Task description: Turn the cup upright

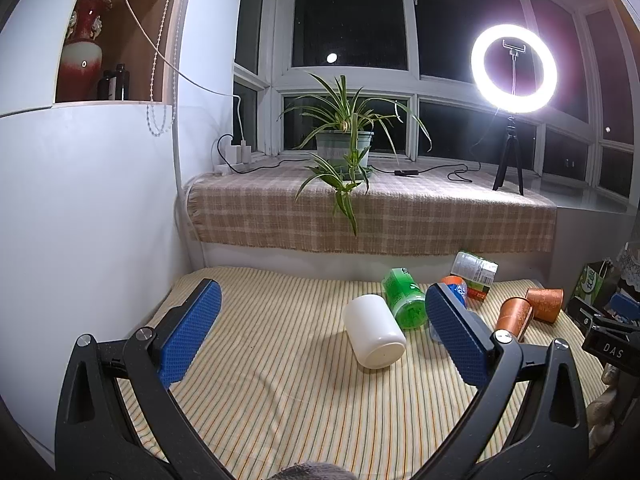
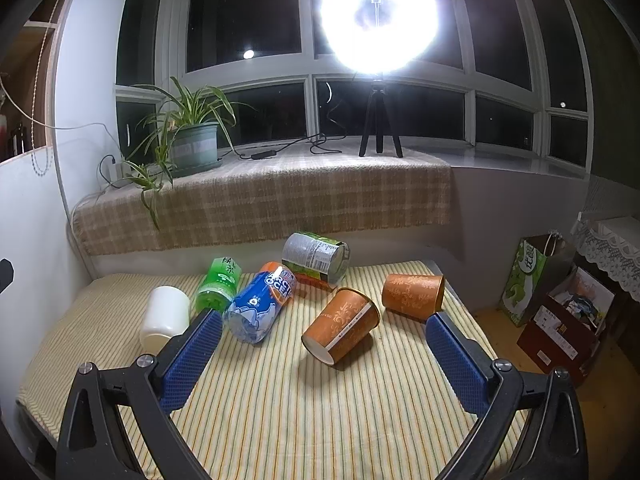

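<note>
The white cup (image 1: 374,331) lies on its side on the striped cloth (image 1: 280,392) of the table, its flat, closed base turned toward the left wrist camera and its mouth pointing away toward the window ledge (image 1: 372,216). It is plain, smooth and cylindrical, with no handle or print visible. From the right wrist view the same white cup (image 2: 165,318) shows as a rounded white barrel.

Taking the white cup as landmark: a green bottle (image 1: 403,298) lies just beside it on its right, apparently touching it. Beyond the green bottle lies a blue-labelled bottle (image 2: 260,306), and behind that a can (image 2: 316,256) on its side with a printed label. Farther right of the white cup, well apart from it, two orange paper cups lie tipped over: the nearer orange cup (image 2: 342,330) shows its base toward the right wrist camera, the farther orange cup (image 2: 414,292) lies with its mouth to the right.

The left claw (image 1: 320,334) is spread wide, holding nothing, with the white cup between and beyond its blue pads (image 1: 192,332). The right claw (image 2: 322,354) is likewise wide and empty, the nearer orange cup lying between its fingers, not touched.
</note>
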`<state>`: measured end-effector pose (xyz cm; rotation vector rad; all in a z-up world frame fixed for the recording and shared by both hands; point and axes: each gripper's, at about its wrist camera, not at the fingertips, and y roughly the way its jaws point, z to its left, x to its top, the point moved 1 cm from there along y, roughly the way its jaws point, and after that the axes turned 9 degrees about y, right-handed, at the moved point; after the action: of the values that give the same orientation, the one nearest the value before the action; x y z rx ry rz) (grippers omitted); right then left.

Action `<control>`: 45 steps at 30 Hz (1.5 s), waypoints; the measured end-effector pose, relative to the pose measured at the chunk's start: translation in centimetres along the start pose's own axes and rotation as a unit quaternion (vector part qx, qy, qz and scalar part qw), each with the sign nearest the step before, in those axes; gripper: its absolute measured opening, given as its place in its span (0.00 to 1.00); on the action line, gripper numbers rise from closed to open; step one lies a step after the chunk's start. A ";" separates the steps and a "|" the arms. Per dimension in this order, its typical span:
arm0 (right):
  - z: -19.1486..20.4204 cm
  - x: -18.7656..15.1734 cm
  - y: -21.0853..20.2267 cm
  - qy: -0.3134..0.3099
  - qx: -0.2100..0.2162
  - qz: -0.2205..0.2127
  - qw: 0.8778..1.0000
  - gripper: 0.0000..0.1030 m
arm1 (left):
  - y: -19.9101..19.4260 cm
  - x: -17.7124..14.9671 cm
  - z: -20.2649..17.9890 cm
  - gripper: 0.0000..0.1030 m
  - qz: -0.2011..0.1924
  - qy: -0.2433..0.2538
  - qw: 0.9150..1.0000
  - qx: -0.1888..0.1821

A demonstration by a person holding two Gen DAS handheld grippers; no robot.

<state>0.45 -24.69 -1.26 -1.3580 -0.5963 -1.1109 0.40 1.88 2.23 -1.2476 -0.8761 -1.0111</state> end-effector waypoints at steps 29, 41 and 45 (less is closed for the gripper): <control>0.0 0.0 -0.1 -0.002 0.000 0.001 1.000 1.00 | 0.0 -0.6 -0.5 1.00 0.000 0.000 1.000 0.001; 0.3 -0.3 0.5 -0.009 0.004 0.015 1.000 1.00 | 0.6 -2.1 -0.1 1.00 0.014 -0.001 1.000 0.005; 1.1 -0.2 1.4 -0.022 0.016 0.031 0.999 1.00 | 1.2 -2.9 0.9 1.00 0.034 -0.010 0.999 0.006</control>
<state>1.87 -23.79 -1.87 -1.3667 -0.5980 -1.0206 0.65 3.20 -0.74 -1.2704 -0.8478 -0.9401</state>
